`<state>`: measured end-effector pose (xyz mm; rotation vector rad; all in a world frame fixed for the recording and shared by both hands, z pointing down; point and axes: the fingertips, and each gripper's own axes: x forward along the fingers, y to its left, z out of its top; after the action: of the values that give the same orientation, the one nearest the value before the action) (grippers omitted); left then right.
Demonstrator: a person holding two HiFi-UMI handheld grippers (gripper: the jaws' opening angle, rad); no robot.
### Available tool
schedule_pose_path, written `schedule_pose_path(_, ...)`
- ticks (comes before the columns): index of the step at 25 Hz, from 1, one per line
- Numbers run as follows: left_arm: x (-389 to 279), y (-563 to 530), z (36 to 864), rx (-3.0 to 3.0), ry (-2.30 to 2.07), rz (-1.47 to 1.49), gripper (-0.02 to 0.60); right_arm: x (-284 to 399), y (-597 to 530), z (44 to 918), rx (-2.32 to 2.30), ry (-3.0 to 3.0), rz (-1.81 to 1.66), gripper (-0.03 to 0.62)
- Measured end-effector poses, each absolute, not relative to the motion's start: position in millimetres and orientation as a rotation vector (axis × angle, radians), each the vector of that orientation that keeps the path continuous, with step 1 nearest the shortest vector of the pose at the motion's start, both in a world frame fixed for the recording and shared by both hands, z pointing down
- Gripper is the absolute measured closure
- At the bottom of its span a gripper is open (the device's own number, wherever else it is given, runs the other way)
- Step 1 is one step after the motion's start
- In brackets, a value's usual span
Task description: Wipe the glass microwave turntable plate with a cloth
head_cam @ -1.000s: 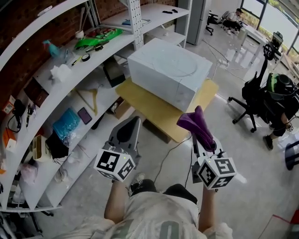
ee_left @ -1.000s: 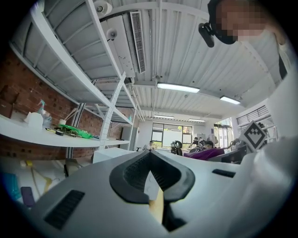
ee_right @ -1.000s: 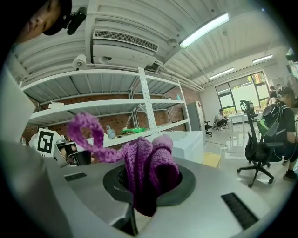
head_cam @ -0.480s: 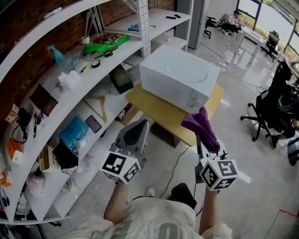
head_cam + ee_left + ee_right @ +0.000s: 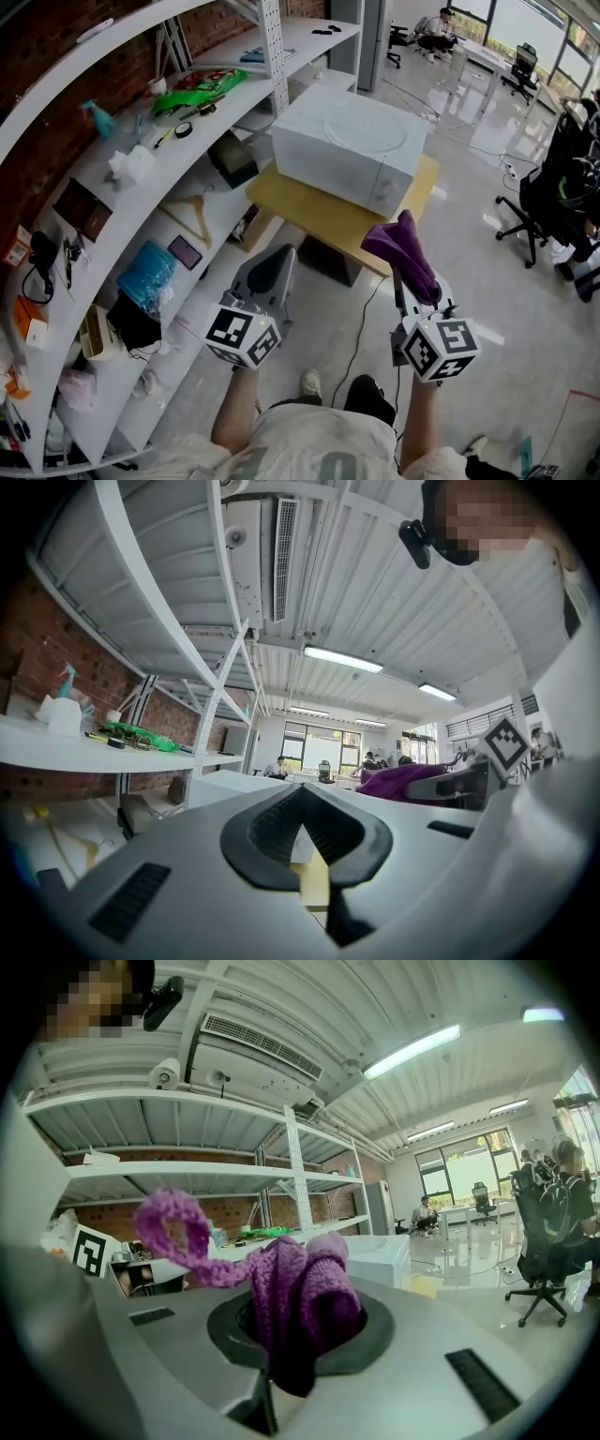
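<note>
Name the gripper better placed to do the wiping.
Right. The right gripper holds the purple cloth in its jaws; the left gripper is shut on nothing. Both hang short of the microwave.

Right gripper (image 5: 409, 274) grips purple cloth (image 5: 397, 242) near white microwave (image 5: 347, 150)

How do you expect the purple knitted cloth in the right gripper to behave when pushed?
The purple cloth probably flops: its loop curls limply out of the right gripper. Its knit looks soft and light, so it likely bunches rather than slides.
</note>
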<state>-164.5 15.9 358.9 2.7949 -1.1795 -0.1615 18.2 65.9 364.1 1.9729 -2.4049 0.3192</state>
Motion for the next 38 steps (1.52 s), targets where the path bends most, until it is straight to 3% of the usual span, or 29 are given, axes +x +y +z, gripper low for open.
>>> schedule_pose_path(15, -133.3, 92.5, 353.9, 2.821, -1.14, -0.166, 0.578, 42.8, 166.5, 357.8, 2.024, -2.384, 0.294, 0.543)
schedule_pose_path(26, -70.0, 261.2, 350.0, 2.796, -1.261, -0.166, 0.578, 99.3, 317.0, 360.5, 1.932, -2.508, 0.317, 0.543)
schedule_pose_path(38, -73.9, 418.7, 345.8, 2.696, -1.48, -0.188, 0.578, 124.7, 457.5, 367.0, 1.803, -2.59, 0.354, 0.543)
